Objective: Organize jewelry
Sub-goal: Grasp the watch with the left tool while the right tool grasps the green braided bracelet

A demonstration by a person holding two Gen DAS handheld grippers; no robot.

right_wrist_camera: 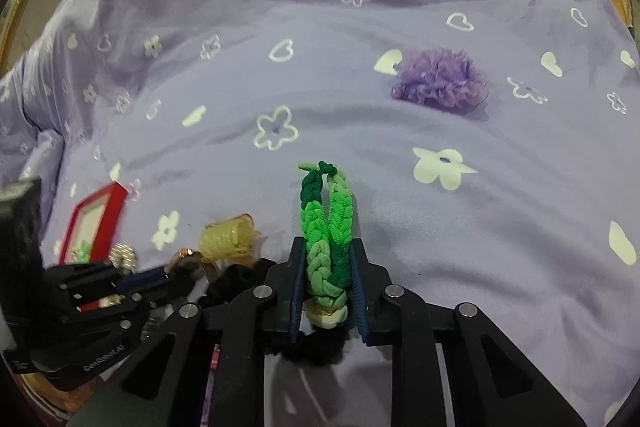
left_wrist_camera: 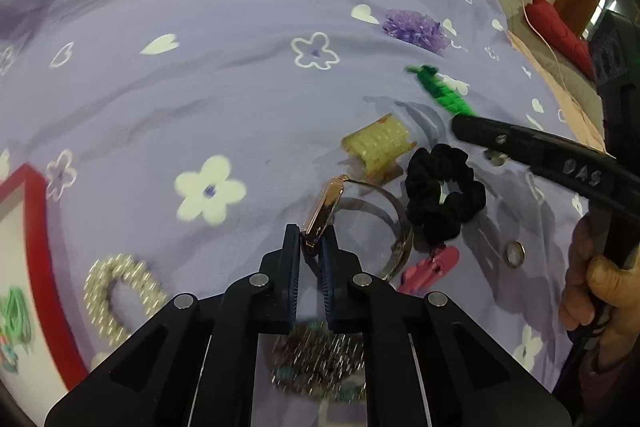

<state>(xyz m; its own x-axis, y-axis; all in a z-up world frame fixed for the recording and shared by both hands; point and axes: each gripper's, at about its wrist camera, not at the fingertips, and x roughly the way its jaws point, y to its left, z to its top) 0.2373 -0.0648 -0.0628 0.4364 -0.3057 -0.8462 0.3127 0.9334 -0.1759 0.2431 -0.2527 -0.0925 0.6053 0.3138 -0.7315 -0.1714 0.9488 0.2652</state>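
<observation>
My left gripper (left_wrist_camera: 311,239) is shut on the rose-gold case of a watch (left_wrist_camera: 325,209), lifted on edge above the purple sheet; its metal band (left_wrist_camera: 384,223) trails to the right. My right gripper (right_wrist_camera: 327,255) is shut on a green braided hair tie (right_wrist_camera: 326,223), which sticks up between the jaws; it also shows in the left wrist view (left_wrist_camera: 442,89). A red-framed box (left_wrist_camera: 38,251) with green items inside lies at the far left; it also shows in the right wrist view (right_wrist_camera: 94,223).
On the sheet lie a yellow coil hair tie (left_wrist_camera: 378,143), a black scrunchie (left_wrist_camera: 442,193), a pink clip (left_wrist_camera: 430,269), a pearl hair piece (left_wrist_camera: 120,289), a ring (left_wrist_camera: 515,253), a beaded bracelet (left_wrist_camera: 320,359) and a purple pom-pom tie (right_wrist_camera: 440,81). The bed edge runs along the right.
</observation>
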